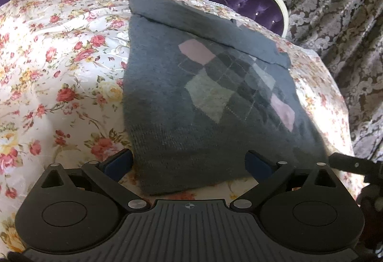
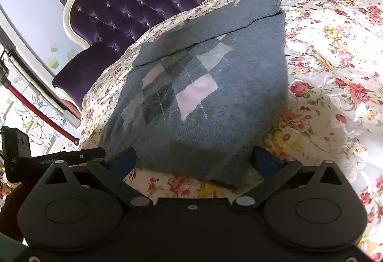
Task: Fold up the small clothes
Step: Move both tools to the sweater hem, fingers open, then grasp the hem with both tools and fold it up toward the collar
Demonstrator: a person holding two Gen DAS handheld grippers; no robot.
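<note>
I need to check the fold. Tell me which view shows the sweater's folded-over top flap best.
The right wrist view: the sweater is brighter there, and its flap edge reads as a crisp dark line. The left wrist view shows the flap too, but dimmer.

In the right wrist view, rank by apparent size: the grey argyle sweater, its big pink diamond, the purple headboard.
1. Grey argyle sweater, the largest.
2. Purple headboard, though it stands farther back, so it may really be bigger.
3. Pink diamond, clearly the smallest.
</note>
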